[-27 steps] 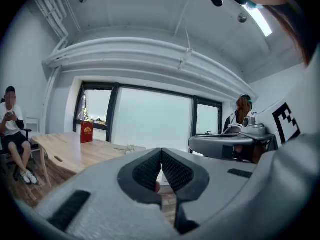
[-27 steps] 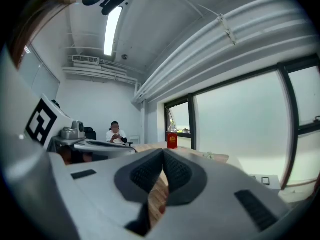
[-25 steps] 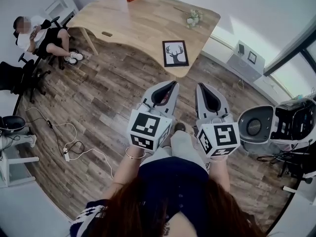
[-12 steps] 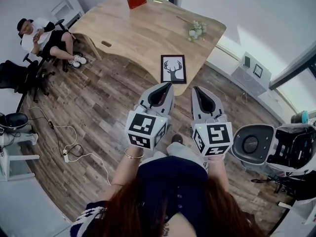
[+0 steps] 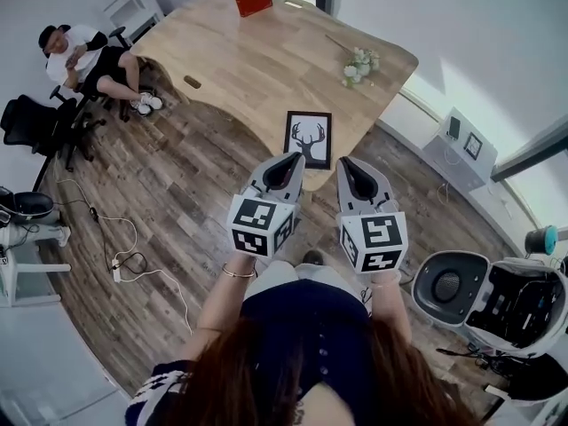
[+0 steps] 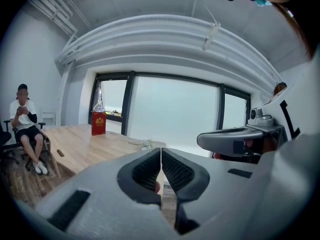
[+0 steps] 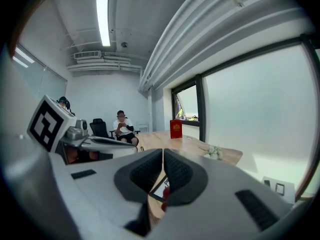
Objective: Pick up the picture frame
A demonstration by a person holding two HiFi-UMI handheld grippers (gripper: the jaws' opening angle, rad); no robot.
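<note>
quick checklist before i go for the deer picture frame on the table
1. Black rectangular picture frame with a deer print in sight, lying flat near the close edge of the light wooden table: ok.
2. Nothing on or against the frame; the small bunch of white flowers lies well apart: ok.
3. Left hand-held gripper open for the grasp: not ok, jaws shut and empty.
4. Right hand-held gripper open: not ok, jaws shut and empty.
5. Frame edge overhangs the table enough to pinch: cannot tell.

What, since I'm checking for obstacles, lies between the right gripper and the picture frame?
Nothing. In the head view the shut right gripper points at the picture frame lying near the wooden table's edge, with no object between them.
</note>
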